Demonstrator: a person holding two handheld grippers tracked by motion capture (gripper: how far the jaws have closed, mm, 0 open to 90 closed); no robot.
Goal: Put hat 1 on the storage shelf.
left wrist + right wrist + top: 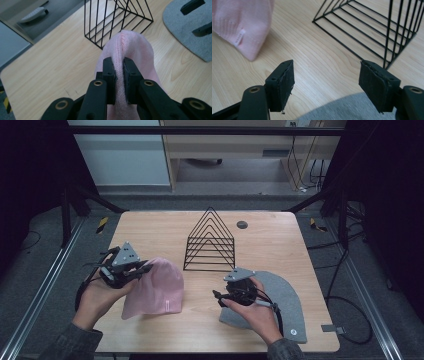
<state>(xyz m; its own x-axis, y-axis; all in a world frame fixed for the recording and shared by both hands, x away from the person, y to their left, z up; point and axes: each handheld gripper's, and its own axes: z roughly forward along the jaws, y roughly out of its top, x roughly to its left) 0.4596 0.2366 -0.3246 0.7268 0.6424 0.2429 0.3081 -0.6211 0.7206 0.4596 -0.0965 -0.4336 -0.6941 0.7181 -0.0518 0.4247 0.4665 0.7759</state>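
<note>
Pinching a fold of the soft pink knitted beanie [135,52], the left gripper [119,75] has its jaws drawn narrow on the wool near the hat's left edge, and the rest of the hat lies on the pale wooden table [270,240] at the person's left front. On the near right, the right gripper [327,82] holds nothing; its jaws stand wide apart, just above the front edge of the flat grey felt hat [287,295] lying on the table's right side. Beyond both, in the middle of the table, stands the black wire rack of nested triangular frames [210,242], well apart from the pink hat.

To my eye the lift is only beginning, so the grip should stay deep enough that the knit does not slip out as its weight comes on. Raising it straight and slowly would keep the hanging hem from dragging, and the free gripper could take the opposite edge to spread the hat before it goes toward the rack.
</note>
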